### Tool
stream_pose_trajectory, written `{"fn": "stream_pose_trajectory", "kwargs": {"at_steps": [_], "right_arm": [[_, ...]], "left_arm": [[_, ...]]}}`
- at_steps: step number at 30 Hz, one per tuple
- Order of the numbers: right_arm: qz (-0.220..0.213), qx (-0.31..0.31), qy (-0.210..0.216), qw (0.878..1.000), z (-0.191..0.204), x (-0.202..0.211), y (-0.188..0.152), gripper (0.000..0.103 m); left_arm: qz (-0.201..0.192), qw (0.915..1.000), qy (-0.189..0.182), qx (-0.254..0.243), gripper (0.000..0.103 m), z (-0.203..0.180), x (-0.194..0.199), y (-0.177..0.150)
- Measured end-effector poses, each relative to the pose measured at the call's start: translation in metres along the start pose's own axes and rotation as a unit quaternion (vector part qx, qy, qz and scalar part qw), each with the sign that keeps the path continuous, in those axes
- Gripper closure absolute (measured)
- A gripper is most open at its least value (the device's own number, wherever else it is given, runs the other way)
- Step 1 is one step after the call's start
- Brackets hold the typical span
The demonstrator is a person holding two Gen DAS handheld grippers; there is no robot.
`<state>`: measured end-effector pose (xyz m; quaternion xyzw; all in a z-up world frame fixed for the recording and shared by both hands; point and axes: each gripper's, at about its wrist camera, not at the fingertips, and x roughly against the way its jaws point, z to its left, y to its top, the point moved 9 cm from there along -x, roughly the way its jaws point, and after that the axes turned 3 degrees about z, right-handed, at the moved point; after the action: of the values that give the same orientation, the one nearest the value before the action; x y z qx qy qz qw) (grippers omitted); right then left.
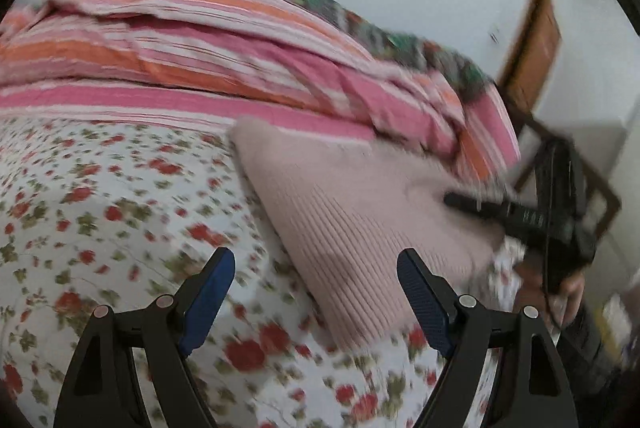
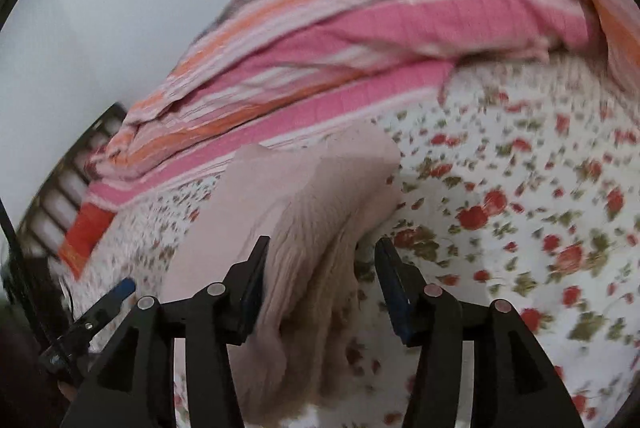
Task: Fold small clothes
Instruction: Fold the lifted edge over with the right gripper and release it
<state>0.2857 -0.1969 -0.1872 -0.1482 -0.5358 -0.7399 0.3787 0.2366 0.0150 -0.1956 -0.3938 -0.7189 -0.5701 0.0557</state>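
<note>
Pink ribbed knit [image 2: 304, 211] lay between my right gripper's [image 2: 320, 248] slack jaws on the floral sheet [image 2: 500, 228]; my left gripper [image 1: 316, 264], gaping empty beside it, needed its hem.

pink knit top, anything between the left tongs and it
Nothing visible. The left tongs hang open over the floral bedsheet, and the pink knit top lies just ahead of its right finger with only bare sheet between. The right tongs are at its far side.

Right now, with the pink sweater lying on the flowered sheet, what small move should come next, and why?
Probably draw the right gripper back clear of the sweater: its jaws stand apart, cloth lying loose between them. The left gripper is open and empty beside it.
</note>
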Motion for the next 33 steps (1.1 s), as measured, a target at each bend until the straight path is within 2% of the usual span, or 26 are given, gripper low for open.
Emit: {"fn": "stream_pose_trajectory", "kwargs": {"at_steps": [4, 8, 9, 11, 12, 13, 14, 16, 17, 19, 21, 22, 24, 26, 28, 33], "right_arm": [[-0.014, 0.002, 0.036, 0.999, -0.005, 0.01, -0.015, 0.051], [0.0, 0.002, 0.067, 0.998, 0.004, 0.009, -0.02, 0.055], [0.0, 0.005, 0.071, 0.997, 0.008, 0.01, -0.02, 0.055], [-0.005, 0.015, 0.066, 0.998, 0.012, 0.01, -0.022, 0.055], [-0.003, 0.017, 0.062, 0.998, 0.013, 0.006, -0.023, 0.058], [0.003, 0.017, 0.058, 0.998, 0.013, 0.001, -0.026, 0.066], [0.012, 0.014, 0.058, 0.998, 0.013, -0.005, -0.029, 0.071], [0.005, 0.018, 0.057, 0.998, 0.012, 0.0, -0.029, 0.084], [-0.006, 0.022, 0.055, 0.998, 0.012, 0.005, -0.027, 0.086], [-0.034, 0.028, 0.047, 0.998, 0.01, 0.018, -0.021, 0.096], [-0.019, 0.025, 0.045, 0.999, 0.005, 0.013, -0.024, 0.098], [0.002, 0.023, 0.026, 0.999, 0.001, 0.002, -0.031, 0.098], [0.011, 0.029, 0.009, 0.999, -0.001, -0.005, -0.038, 0.098], [0.007, 0.043, 0.007, 0.999, 0.004, -0.001, -0.039, 0.096], [0.0, 0.05, 0.018, 0.999, 0.007, 0.006, -0.035, 0.089], [-0.022, 0.036, 0.035, 0.999, 0.004, 0.019, -0.027, 0.08]], "left_arm": [[0.028, 0.9978, -0.005, -0.06, 0.021, -0.023, -0.005, -0.025], [0.045, 0.9948, 0.007, -0.091, 0.022, -0.034, -0.014, -0.039], [0.048, 0.9942, 0.012, -0.095, 0.026, -0.035, -0.017, -0.041], [0.057, 0.9934, 0.023, -0.096, 0.034, -0.036, -0.023, -0.042], [0.065, 0.9929, 0.029, -0.095, 0.044, -0.036, -0.028, -0.043], [0.069, 0.9925, 0.032, -0.096, 0.054, -0.037, -0.032, -0.044], [0.071, 0.9919, 0.037, -0.099, 0.058, -0.037, -0.034, -0.044], [0.06, 0.9924, 0.038, -0.1, 0.087, -0.037, -0.029, -0.039], [0.047, 0.9948, 0.037, -0.082, 0.09, -0.03, -0.023, -0.033], [0.04, 0.998, 0.023, -0.043, 0.091, -0.015, -0.016, -0.026], [0.047, 0.9985, 0.014, -0.026, 0.091, -0.007, -0.016, -0.029], [0.05, 0.9983, 0.013, -0.026, 0.09, -0.006, -0.018, -0.031], [0.052, 0.9977, 0.019, -0.038, 0.09, -0.009, -0.02, -0.034], [0.058, 0.9972, 0.015, -0.045, 0.087, -0.013, -0.02, -0.034], [0.058, 0.9974, -0.005, -0.042, 0.082, -0.015, -0.013, -0.032], [0.036, 0.9972, -0.04, -0.051, 0.078, -0.02, 0.008, -0.024]]}}
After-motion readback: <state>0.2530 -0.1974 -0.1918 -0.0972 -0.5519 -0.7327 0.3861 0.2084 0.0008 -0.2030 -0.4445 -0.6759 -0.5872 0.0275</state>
